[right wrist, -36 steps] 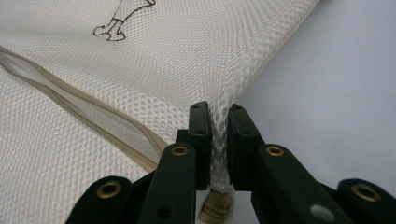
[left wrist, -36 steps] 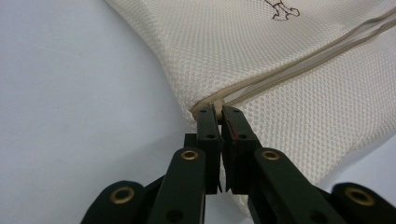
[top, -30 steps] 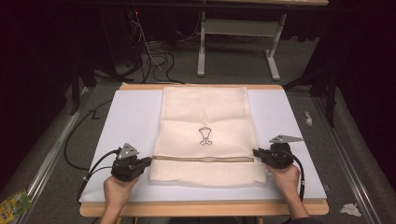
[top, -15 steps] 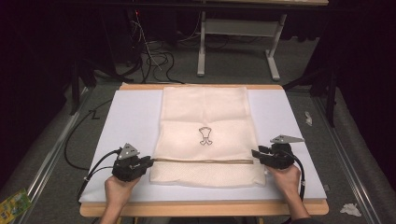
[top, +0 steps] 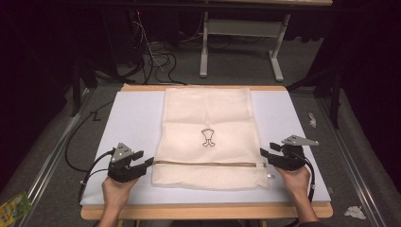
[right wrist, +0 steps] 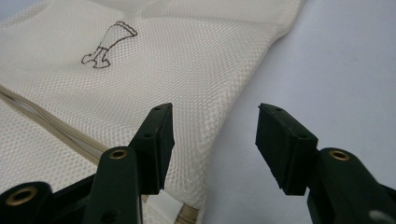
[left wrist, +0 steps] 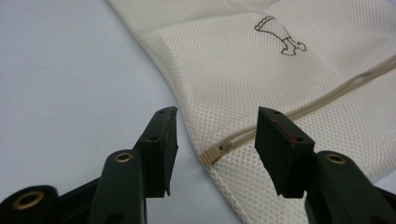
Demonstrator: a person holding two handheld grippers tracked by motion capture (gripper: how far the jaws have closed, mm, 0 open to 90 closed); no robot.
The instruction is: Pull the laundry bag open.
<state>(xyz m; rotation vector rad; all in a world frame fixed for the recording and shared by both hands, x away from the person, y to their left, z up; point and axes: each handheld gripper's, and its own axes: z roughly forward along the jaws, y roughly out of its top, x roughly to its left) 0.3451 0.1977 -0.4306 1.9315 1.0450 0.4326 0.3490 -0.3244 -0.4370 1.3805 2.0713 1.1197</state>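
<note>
A cream mesh bag with a small brown emblem lies flat on the white board. A tan zipper runs across its near end. My left gripper sits at the bag's left edge beside the zipper's end. Its jaws have just been opening and stand open, and in the left gripper view the zipper end lies loose between them. My right gripper is at the bag's right edge. It too has just been opening, with the mesh edge lying unpressed between its jaws.
The board rests on a wooden table. Black cables trail off the left side to the floor. A metal table frame stands behind. Paper scraps lie on the floor at the right, a green packet at the bottom left.
Both grippers' jaws have opened and let go of the bag's side edges at the zipper line. The bag lies flat, and both hands have stayed about where they were.
</note>
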